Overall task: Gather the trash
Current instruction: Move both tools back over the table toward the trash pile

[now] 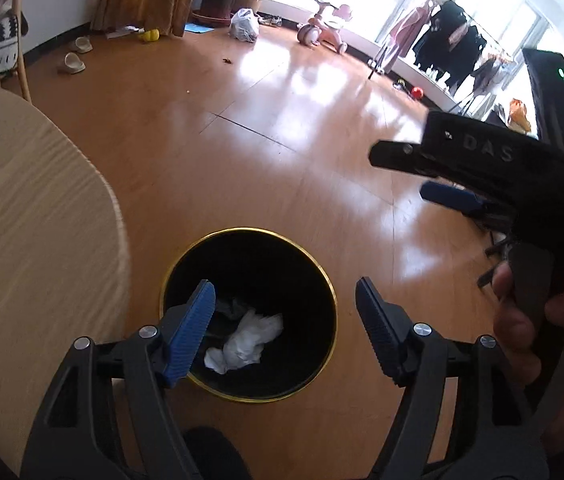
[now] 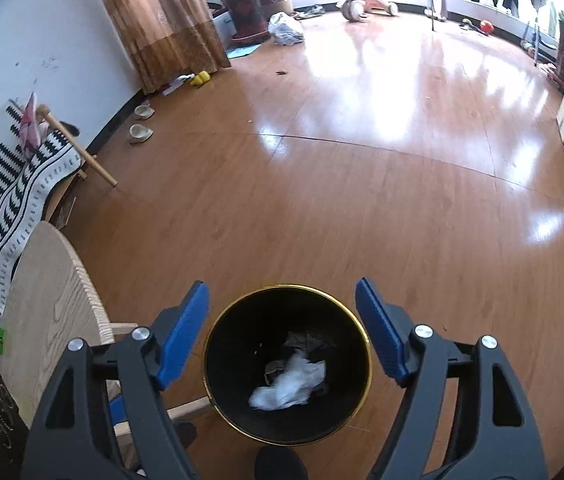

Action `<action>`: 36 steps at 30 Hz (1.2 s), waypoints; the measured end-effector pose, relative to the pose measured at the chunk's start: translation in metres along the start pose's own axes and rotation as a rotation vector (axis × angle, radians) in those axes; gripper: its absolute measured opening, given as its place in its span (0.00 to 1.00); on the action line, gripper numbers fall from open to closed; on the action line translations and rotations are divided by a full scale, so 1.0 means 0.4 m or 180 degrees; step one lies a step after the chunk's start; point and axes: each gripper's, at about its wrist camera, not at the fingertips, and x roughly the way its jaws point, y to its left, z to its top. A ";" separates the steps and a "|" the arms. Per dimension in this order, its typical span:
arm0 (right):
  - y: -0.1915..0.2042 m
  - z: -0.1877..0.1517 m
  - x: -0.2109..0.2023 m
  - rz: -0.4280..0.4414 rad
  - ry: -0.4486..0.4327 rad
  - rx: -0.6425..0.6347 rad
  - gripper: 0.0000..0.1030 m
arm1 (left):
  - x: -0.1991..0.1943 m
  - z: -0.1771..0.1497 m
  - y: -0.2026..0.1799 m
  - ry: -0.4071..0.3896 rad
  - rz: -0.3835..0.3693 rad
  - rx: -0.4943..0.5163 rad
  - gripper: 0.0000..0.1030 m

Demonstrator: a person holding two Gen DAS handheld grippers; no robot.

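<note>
Claws of both grippers stand spread wide with nothing between the blue pads. In the left wrist view, a pale wooden table [image 1: 22, 240] fills the left side; the left gripper [image 1: 286, 320] hangs at lower centre, tilted down over a black bin [image 1: 322, 276] with a gold rim, released and touching nothing. Crumpled white tissue [image 1: 248, 340] lies at the bin's bottom. At the right edge a hand [image 1: 522, 320] grips the handle of the right gripper [image 1: 406, 176], which points toward the frame's left, above the wooden floor. In the right wrist view, the right gripper [image 2: 282, 320] also points down at the bin [image 2: 364, 340], empty, the tissue [image 2: 290, 384] lying inside.
</note>
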 end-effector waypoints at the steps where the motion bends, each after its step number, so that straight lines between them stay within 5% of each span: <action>1: 0.012 -0.001 -0.005 0.0031 -0.0007 -0.0035 0.71 | -0.017 -0.003 0.006 -0.0005 0.0037 0.0006 0.69; 5: 0.096 -0.016 -0.021 0.0251 -0.0013 -0.0210 0.74 | -0.144 -0.012 0.066 -0.0154 0.0276 -0.0046 0.79; 11: 0.366 -0.099 -0.057 0.0752 0.0095 -0.0817 0.74 | -0.435 -0.090 0.263 -0.0476 0.0875 -0.0412 0.86; 22: 0.956 -0.464 -0.159 0.1801 0.0755 -0.2299 0.74 | -1.004 -0.481 0.644 -0.0902 0.2107 -0.1393 0.89; 28: 1.115 -0.654 -0.190 0.2017 0.1081 -0.2973 0.74 | -1.120 -0.707 0.763 -0.0807 0.2054 -0.1512 0.89; 36: 1.152 -0.756 -0.143 0.1799 0.1234 -0.3562 0.74 | -1.026 -0.788 0.731 -0.0412 0.1848 -0.0489 0.89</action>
